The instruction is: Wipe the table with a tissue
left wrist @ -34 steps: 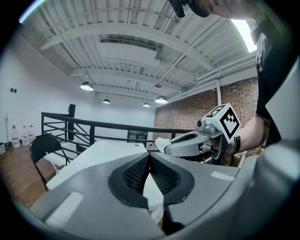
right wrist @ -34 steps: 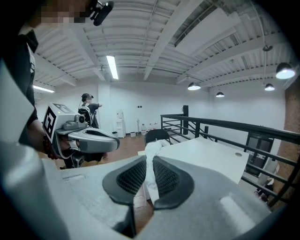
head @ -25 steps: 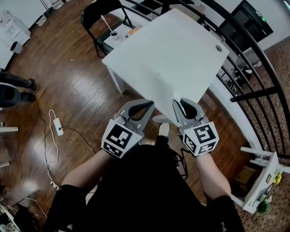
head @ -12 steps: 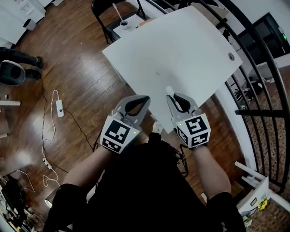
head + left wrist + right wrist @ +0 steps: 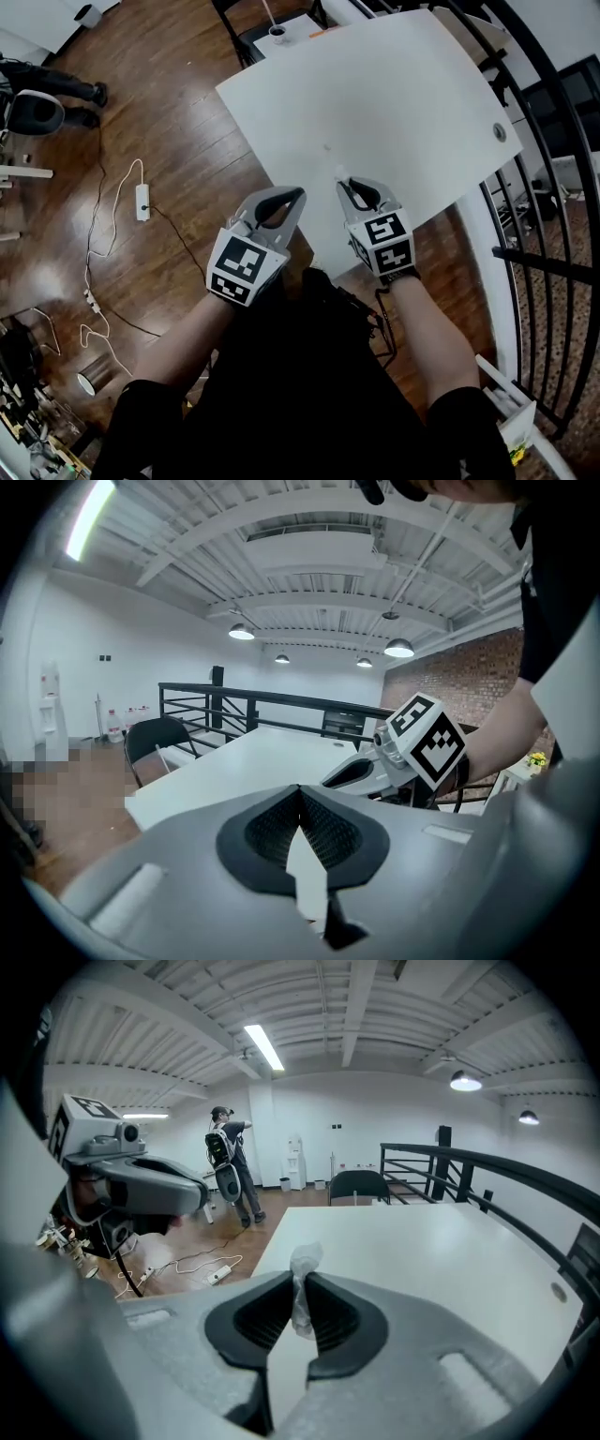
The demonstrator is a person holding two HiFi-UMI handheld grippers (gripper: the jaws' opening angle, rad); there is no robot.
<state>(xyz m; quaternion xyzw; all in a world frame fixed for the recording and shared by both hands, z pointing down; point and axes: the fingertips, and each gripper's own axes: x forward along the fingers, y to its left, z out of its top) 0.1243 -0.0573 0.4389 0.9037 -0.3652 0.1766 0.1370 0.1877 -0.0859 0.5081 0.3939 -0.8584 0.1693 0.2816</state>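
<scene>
We are carrying the grey right gripper [image 5: 347, 184] forward, so its crumpled white tissue [image 5: 338, 172] is now reaching in over the near edge of the white rectangular table [image 5: 394, 103] (a second ago it hung at the rim). The grey left gripper [image 5: 294, 196] is advancing alongside.

Loft-style rm: glossy dark wood floor [image 5: 178, 141] w/ white power strip [image 5: 142, 202] & cable; white walls [image 5: 141, 658], brick wall [image 5: 469, 677], black railing [image 5: 442, 1162], black chair [image 5: 155, 738]; pendant lamps [image 5: 398, 649], strip light [image 5: 263, 1047] lit.
</scene>
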